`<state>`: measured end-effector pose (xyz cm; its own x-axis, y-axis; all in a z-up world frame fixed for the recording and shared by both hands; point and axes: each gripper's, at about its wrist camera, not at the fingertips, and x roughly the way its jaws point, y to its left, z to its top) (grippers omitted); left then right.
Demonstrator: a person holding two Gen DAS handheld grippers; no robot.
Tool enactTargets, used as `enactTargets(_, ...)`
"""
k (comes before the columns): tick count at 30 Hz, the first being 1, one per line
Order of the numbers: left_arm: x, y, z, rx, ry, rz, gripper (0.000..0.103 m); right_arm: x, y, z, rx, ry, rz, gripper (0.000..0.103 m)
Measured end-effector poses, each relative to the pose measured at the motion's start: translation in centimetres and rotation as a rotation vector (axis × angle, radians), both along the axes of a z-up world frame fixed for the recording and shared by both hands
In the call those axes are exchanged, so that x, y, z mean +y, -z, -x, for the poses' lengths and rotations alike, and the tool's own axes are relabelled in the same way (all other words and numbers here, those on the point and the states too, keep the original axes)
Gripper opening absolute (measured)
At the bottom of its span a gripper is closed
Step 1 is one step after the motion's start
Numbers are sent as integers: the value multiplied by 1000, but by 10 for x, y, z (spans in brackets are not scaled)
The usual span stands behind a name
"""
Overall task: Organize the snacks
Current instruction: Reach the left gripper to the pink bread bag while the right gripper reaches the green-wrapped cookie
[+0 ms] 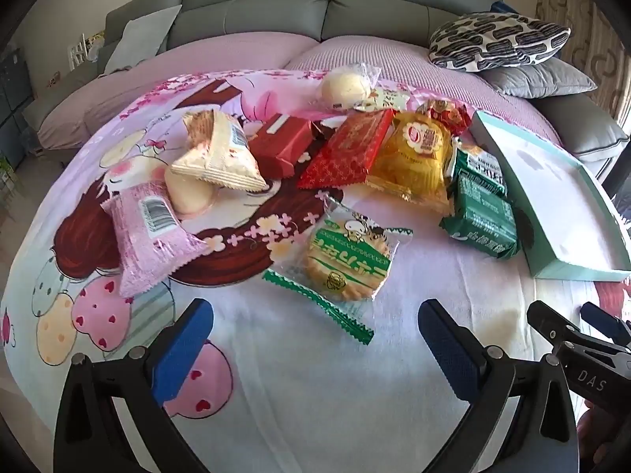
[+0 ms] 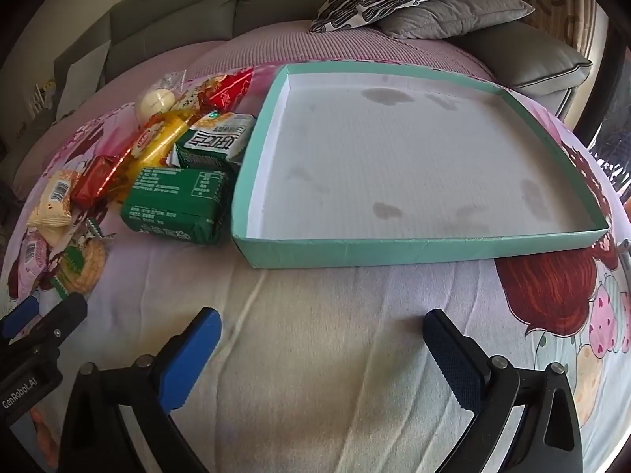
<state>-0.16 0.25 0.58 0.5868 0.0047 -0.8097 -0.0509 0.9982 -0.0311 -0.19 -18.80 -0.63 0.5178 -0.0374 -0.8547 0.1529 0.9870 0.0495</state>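
Several wrapped snacks lie on a cartoon-print cloth. In the left wrist view I see a round biscuit in a green-edged wrapper [image 1: 347, 264], a pink pack [image 1: 152, 232], a cream wafer pack [image 1: 221, 153], red packs [image 1: 351, 148], a yellow cake pack [image 1: 418, 157] and green packs [image 1: 483, 216]. A shallow teal box [image 2: 394, 250] with a white, stained inside holds nothing; the green packs [image 2: 177, 201] rest against its left wall. My left gripper [image 1: 315, 307] is open just short of the biscuit. My right gripper [image 2: 321, 317] is open over bare cloth in front of the box.
The cloth [image 1: 315, 374] covers a round surface before a grey sofa [image 1: 315, 4] with a pink cover. A black-and-white patterned cushion [image 1: 497, 39] lies on grey cushions at the back right. The right gripper's body [image 1: 583, 347] shows at the left view's lower right.
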Motion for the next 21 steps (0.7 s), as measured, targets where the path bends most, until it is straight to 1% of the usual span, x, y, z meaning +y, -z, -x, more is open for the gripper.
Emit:
enactTargets(3,9,-14,3,-33,-14,-3,103,3,-7,1,-38,-7,-9,103)
enactTargets(4,9,-22,-1,-46,-22,-3,103,4,-9,1,-48,-10,-12,103)
enactTargets(6,14,-30,-14,-42,-41,-7,103,7,-13,2,-68,-21,-21,103)
enactTargets(7,19,-29,-5,-37,-47,-10,103,9,-15,2,-78,-27,-25,103)
enactTargets(9,28,-34,-2,-56,-60,-8,103,12,-19,2,-94,-36,-27,103)
enactTargets(10,34,-34,-3,-44,-67,-1,103,15,-21,2,-103,-42,-29,103)
enactTargets(12,43,-35,5,-73,-73,18,103,22,-24,1,-118,-64,-37,103)
enactTargets(14,51,-32,5,-51,-84,46,103,32,-26,0,-132,-94,-46,103)
enactTargets(16,59,-26,0,15,-93,85,103,45,-27,-3,-141,-128,-51,103)
enactTargets(20,72,-24,-5,60,-115,54,103,76,-31,-6,-165,-214,-75,103)
enactTargets(21,78,-23,-7,70,-127,57,103,83,-31,-7,-168,-235,-82,103)
